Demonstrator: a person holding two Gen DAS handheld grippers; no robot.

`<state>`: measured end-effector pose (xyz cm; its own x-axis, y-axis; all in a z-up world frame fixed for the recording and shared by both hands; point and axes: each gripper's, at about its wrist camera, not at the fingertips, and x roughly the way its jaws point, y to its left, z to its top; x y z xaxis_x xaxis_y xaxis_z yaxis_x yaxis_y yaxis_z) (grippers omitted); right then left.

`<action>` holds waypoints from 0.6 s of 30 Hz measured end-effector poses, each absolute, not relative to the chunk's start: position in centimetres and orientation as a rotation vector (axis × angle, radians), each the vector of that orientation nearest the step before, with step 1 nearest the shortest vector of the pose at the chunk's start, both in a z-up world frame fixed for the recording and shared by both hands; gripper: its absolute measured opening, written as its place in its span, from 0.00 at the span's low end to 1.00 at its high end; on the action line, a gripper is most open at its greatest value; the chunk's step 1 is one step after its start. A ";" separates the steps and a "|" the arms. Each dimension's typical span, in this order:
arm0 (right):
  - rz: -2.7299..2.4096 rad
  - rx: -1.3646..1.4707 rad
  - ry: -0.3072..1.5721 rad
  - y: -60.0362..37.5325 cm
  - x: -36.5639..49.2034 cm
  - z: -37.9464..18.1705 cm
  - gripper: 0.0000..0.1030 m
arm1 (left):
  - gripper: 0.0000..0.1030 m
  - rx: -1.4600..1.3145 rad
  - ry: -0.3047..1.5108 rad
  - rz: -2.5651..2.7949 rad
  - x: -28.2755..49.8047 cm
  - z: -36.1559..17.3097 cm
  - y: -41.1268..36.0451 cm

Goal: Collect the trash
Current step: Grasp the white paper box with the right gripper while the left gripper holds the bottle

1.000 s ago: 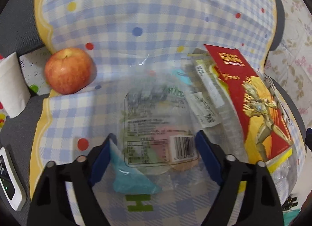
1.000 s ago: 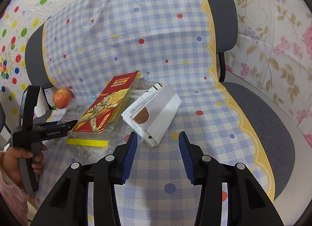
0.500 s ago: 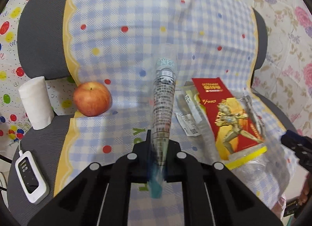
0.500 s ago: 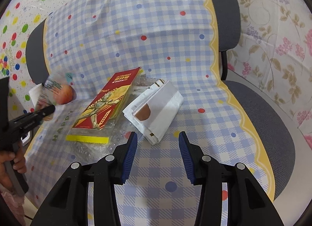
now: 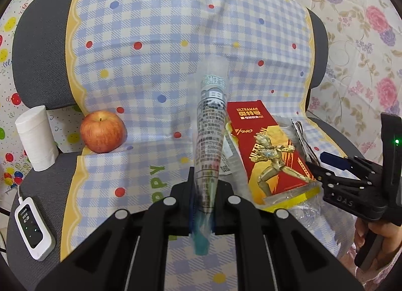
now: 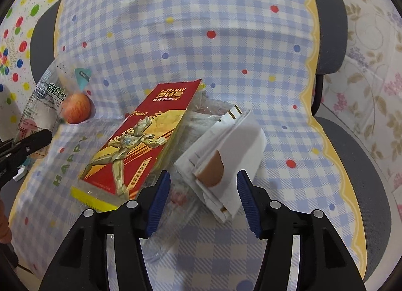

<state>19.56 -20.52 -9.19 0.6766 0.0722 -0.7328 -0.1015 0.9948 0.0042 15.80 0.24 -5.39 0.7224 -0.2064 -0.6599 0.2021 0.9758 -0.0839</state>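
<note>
My left gripper (image 5: pixel 202 205) is shut on a clear printed plastic wrapper (image 5: pixel 209 140), which stands edge-on above the checked cloth. The right wrist view shows that wrapper (image 6: pixel 47 100) lifted at the far left. A red Ultraman package (image 5: pixel 271 150) lies on crumpled clear plastic (image 6: pixel 181 198) in the middle of the seat. Beside it lies a white paper bag (image 6: pixel 226 150) with a brown patch. My right gripper (image 6: pixel 204 198) hovers over the bag's near end, its jaws opening, the bag's corner between them and the pads not pressing. It also shows as the right gripper (image 5: pixel 322 162) at the right edge.
An apple (image 5: pixel 103 131) sits at the seat's back left, next to a tissue roll (image 5: pixel 36 137). A small white device (image 5: pixel 34 230) on a cable lies on the grey chair (image 5: pixel 37 47). The checked cloth (image 6: pixel 201 64) drapes over seat and backrest. Floral sheeting hangs to the right.
My left gripper closed on the clear wrapper and lifted it off the cloth. My right gripper moved closer to the white bag and its jaws widened.
</note>
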 end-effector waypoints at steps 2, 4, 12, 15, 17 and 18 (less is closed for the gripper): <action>0.092 -0.051 0.819 -20.3 19.8 -9.3 0.55 | 0.07 -0.005 0.734 -0.225 15.9 -5.6 0.2; 0.078 -0.048 0.814 -20.3 20.0 -9.3 0.54 | 0.07 -0.006 0.740 -0.226 16.0 -5.7 0.1; 0.042 -0.011 0.799 -21.4 19.2 -8.4 0.09 | 0.07 0.003 0.732 -0.242 15.2 -5.5 -0.3; 0.018 -0.001 0.755 -22.6 17.8 -6.8 0.03 | 0.07 0.006 0.720 -0.258 14.3 -5.0 -0.5; 0.008 0.003 0.717 -23.4 16.3 -5.3 0.03 | 0.07 0.006 0.708 -0.276 13.6 -4.6 -0.8; 0.008 0.009 0.699 -23.8 15.4 -4.5 0.03 | 0.07 0.005 0.698 -0.293 13.1 -4.3 -1.1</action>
